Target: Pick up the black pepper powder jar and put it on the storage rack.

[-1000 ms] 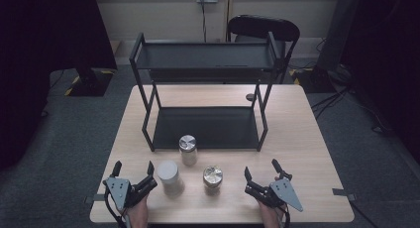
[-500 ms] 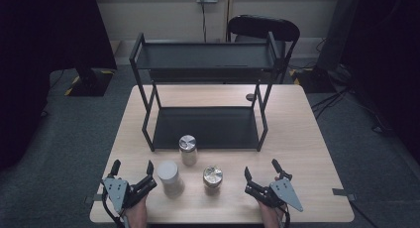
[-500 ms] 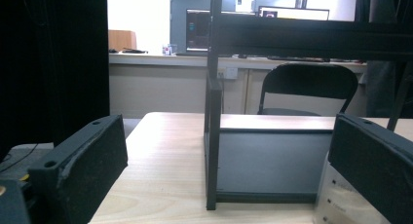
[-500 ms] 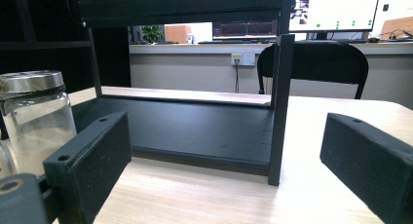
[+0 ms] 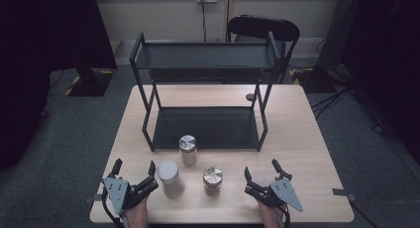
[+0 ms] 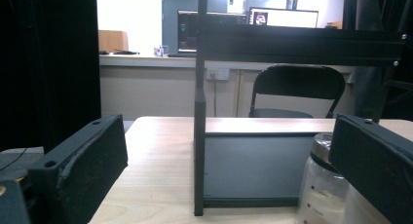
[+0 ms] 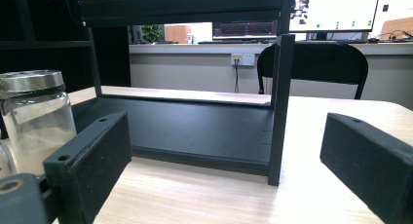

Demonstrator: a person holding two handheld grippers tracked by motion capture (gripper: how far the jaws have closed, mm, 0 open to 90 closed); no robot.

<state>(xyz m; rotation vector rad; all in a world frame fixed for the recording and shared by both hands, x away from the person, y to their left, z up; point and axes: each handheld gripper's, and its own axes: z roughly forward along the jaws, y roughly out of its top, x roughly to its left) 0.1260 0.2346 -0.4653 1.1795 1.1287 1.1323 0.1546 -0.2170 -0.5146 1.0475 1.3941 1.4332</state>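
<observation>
Since the earlier frames we find almost nothing shifted: both grippers sit at the near edge of the table (image 5: 307, 139) as before, and the three jars stand where they stood.

Our left gripper (image 5: 132, 168) rests near the table's near-left corner with its jaws spread wide and nothing between them. Just to its right stands the white-lidded jar (image 5: 170, 177), very close to the right-hand jaw; whether they touch we cannot tell. In the left gripper view a glass jar (image 6: 324, 185) shows low at the right, partly behind the right jaw.

Our right gripper (image 5: 260, 169) rests near the near-right corner, jaws also spread and empty. To its left, apart from it, stands the jar with the crinkled silver top (image 5: 213, 176). A third jar with a silver lid (image 5: 187, 148) stands farther off, just in front of the black shelf rack (image 5: 203, 62), between the other two. In the right gripper view a silver-lidded jar (image 7: 35, 117) shows at the left.

A black chair (image 5: 262, 27) stands beyond the table's far edge.
</observation>
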